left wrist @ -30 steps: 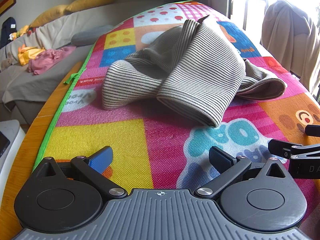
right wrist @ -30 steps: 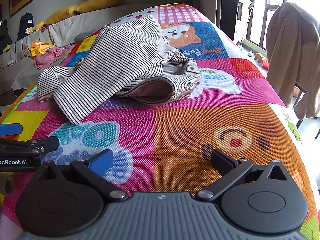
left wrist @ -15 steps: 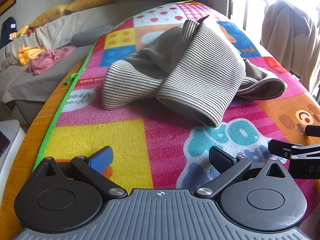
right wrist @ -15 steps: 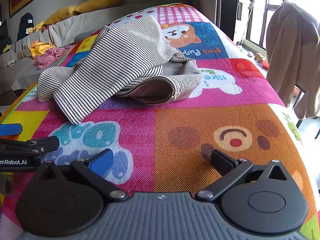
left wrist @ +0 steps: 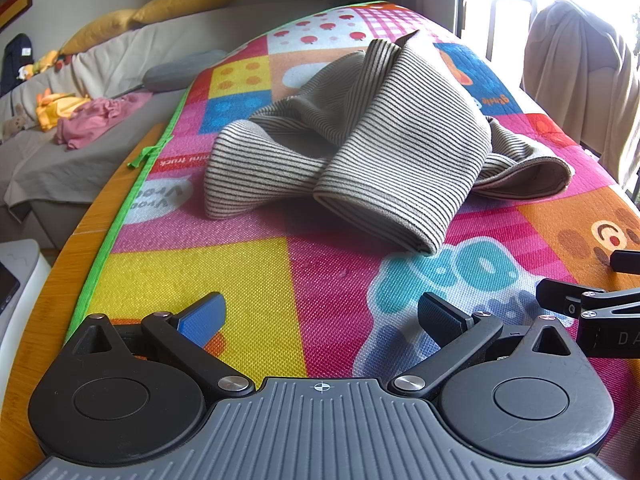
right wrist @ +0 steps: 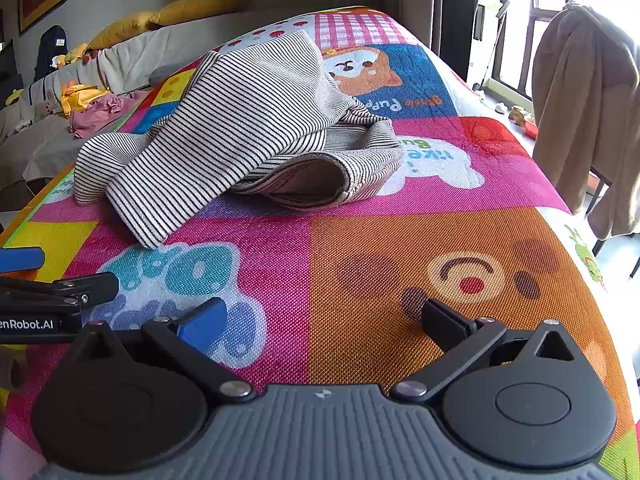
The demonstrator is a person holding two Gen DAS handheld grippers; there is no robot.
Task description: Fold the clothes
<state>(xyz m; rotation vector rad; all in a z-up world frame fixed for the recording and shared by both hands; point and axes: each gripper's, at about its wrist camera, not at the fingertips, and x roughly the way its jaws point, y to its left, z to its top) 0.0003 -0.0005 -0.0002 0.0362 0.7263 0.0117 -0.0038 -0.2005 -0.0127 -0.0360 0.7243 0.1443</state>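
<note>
Striped garment (left wrist: 384,148) crumpled on colourful mat (left wrist: 224,280).

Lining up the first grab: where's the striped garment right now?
The striped garment lies crumpled mid-mat on the colourful play mat, ahead of both open claws; in the right wrist view it sits left of centre, beside the puppy print.

garment (left wrist: 384,152) on mat (left wrist: 192,280), tools apart
</note>
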